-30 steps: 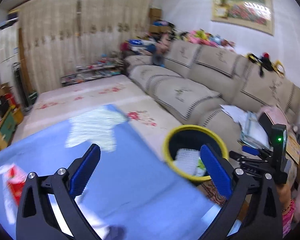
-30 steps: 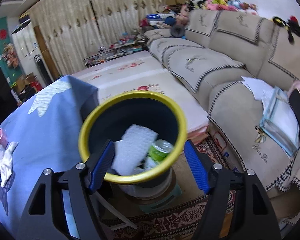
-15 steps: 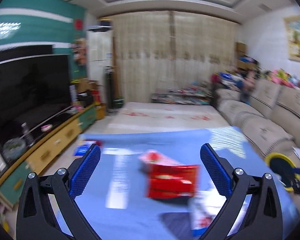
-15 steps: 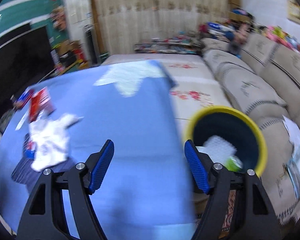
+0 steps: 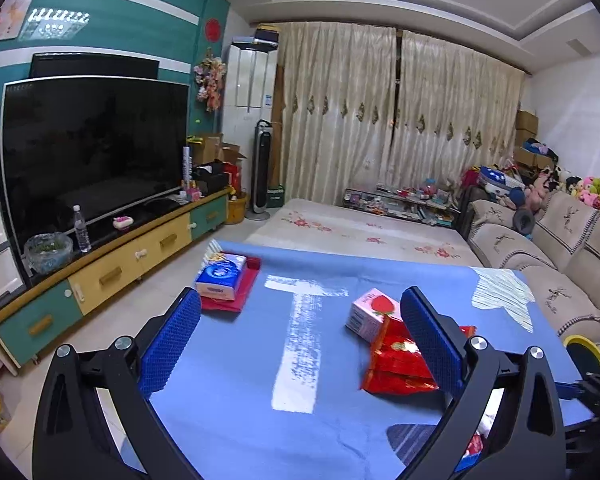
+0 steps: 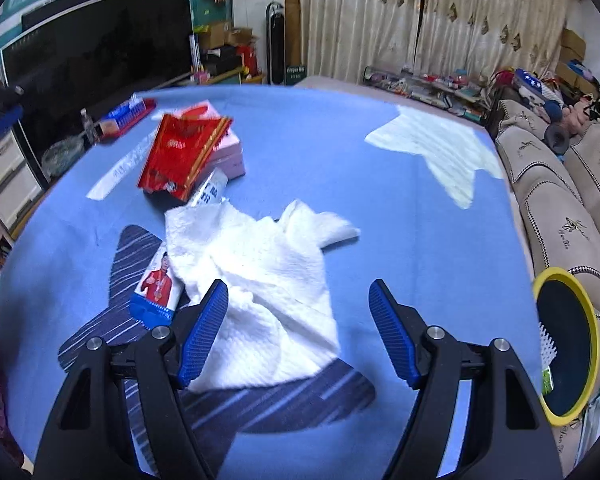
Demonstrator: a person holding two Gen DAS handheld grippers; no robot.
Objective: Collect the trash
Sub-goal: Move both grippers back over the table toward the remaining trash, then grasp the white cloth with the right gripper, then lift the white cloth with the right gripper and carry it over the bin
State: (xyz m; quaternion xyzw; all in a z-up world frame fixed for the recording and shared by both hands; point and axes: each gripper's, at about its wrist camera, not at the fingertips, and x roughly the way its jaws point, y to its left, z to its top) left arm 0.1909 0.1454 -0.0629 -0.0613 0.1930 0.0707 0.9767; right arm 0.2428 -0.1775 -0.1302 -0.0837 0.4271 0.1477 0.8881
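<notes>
Paper towel: a crumpled white paper towel [image 6: 260,280] lies on the blue desk [image 6: 400,240], its near edge between the open jaws of the right hand-held gripper [image 6: 298,332] — not touched, as far as the view shows.
Other trash: a red wrapper [image 6: 180,156] leans on a pink carton [image 6: 230,156] farther back; a small packet with a printed figure [image 6: 156,292] sits partly under the towel's left edge.
Bin: the yellow-rimmed bin [image 6: 566,348] stands off the desk's right edge, beside the sofa [image 6: 560,208], with some trash already inside.
Right hand-held gripper: wide open, holding nothing, angled down over the towel.
Left hand-held gripper [image 5: 300,340]: also wide open and empty, aimed across the desk, with the red wrapper [image 5: 396,360] and pink carton [image 5: 370,314] just ahead by its right finger.
Not trash, likely: a blue tissue pack [image 5: 220,276] on a red tray at the far left corner.
Risk — partial pinch: the towel is loose and bunched, so closing on one fold could let the rest trail and drag the packet or snag the desk cover.
Risk — wrong catch: the packet overlaps the towel's edge, so a low grasp may lift both or flick it to the floor.
Risk — drop short: the bin sits below and apart, so a limp towel may catch on its rim.
</notes>
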